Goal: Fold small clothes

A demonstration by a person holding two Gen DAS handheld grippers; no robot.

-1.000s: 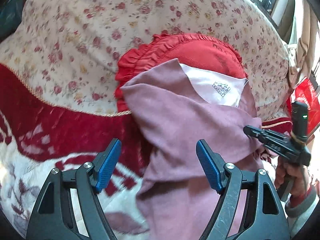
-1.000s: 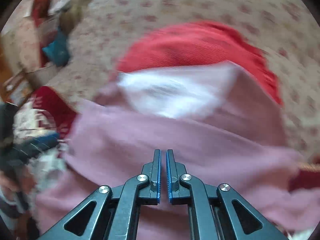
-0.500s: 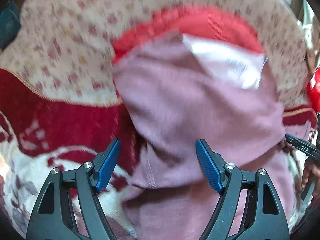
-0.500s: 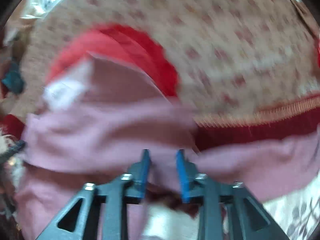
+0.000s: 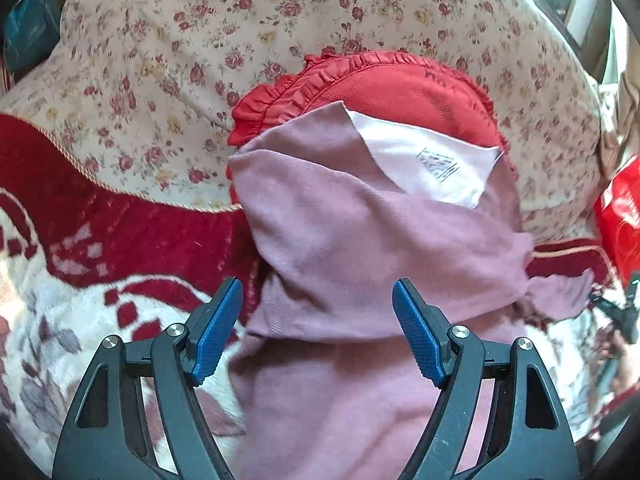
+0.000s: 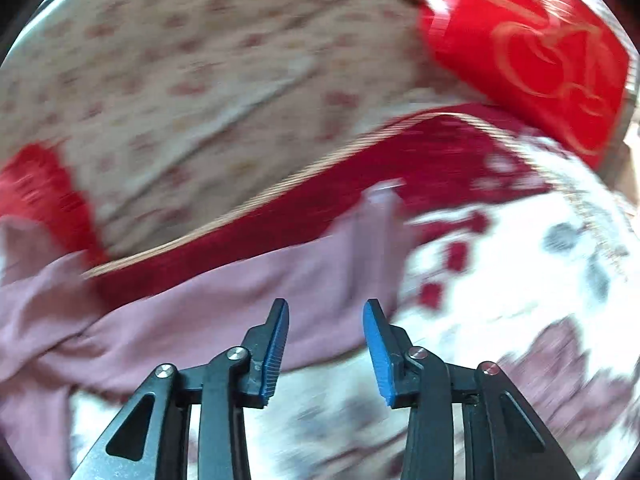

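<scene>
A small mauve-pink garment (image 5: 360,240) lies on the bed, partly folded over itself, with its paler inside and a printed label (image 5: 438,164) showing at the top. Its top rests on a red frilled cushion (image 5: 400,84). My left gripper (image 5: 318,324) is open and empty, just above the garment's lower folded edge. In the blurred right wrist view a sleeve of the garment (image 6: 240,300) stretches across the blanket. My right gripper (image 6: 326,344) is open and empty over the sleeve's end.
A cream floral cover (image 5: 180,60) lies at the back, over a red and white patterned blanket (image 5: 80,240). A shiny red bag (image 6: 532,52) stands at the right edge of the bed. A dark teal object (image 5: 28,36) sits far left.
My right gripper was shut over the garment, then opened and swung right to the sleeve end. The left gripper stayed open over the garment, whose right sleeve now lies spread out.
</scene>
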